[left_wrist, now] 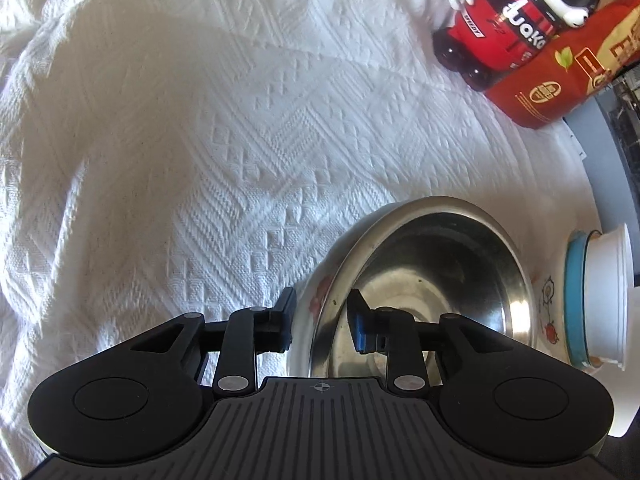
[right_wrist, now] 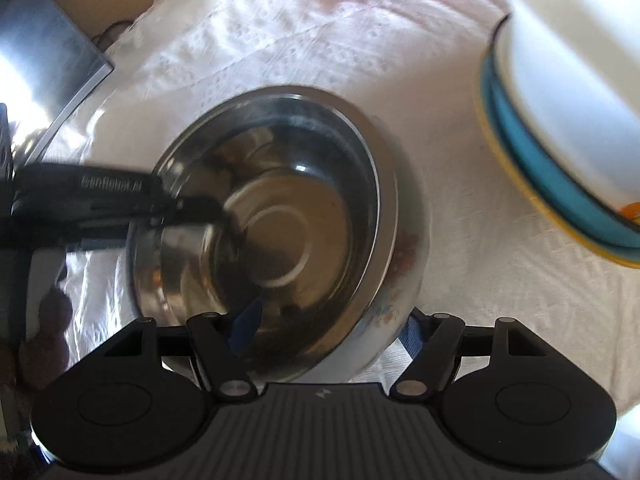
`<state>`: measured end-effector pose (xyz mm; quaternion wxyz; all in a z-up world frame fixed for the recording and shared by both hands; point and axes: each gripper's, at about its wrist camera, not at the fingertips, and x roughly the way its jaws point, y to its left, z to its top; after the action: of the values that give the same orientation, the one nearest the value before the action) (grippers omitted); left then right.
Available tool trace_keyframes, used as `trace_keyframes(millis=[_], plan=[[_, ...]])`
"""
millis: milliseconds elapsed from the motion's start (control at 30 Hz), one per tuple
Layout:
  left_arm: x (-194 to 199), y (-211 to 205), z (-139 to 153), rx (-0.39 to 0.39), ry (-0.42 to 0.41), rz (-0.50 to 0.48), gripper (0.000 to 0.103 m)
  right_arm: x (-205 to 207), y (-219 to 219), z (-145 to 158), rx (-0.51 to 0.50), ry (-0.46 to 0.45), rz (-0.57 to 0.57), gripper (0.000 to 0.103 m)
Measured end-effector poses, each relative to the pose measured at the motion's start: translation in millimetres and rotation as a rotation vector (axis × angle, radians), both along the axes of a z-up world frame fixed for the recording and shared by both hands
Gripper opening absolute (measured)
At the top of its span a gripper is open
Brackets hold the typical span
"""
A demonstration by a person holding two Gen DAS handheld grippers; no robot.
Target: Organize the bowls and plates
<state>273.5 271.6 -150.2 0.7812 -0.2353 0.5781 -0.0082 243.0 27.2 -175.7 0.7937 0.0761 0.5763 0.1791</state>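
Steel bowl (left_wrist: 424, 280) sat nested in a floral bowl (left_wrist: 316, 300) on the white cloth (left_wrist: 180, 140), both empty. Left gripper (left_wrist: 320, 320) straddled the near rims, one finger inside, one outside; pads looked just clear, not clamped. Right gripper (right_wrist: 332, 332) straddled the opposite side, jaws wide, no squeeze visible. Stack of blue plate (right_wrist: 532, 152) and white bowl (right_wrist: 568, 60) stood nearby. Step: securing the nested pair. Next likely needs closing both, then a level lift toward the stack.
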Motion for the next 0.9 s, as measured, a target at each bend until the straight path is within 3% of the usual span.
trace_keyframes(millis=[233,467,600,733,900], plan=[[-14,2,13,0.024,-0.053,0.020,0.028,-1,-8,10,0.013,-0.023,0.020,0.072],[-31,2,60,0.092,-0.201,0.067,0.028,-15,-19,61,-0.044,-0.213,0.078,0.072],[-32,-9,89,0.063,-0.303,0.079,0.027,-15,-28,98,0.004,-0.304,0.102,0.072],[-32,-33,116,0.039,-0.394,0.061,0.017,-9,-42,133,0.034,-0.441,0.111,0.073],[-28,-80,139,0.076,-0.480,0.017,0.015,13,-79,159,0.016,-0.525,0.102,0.073]])
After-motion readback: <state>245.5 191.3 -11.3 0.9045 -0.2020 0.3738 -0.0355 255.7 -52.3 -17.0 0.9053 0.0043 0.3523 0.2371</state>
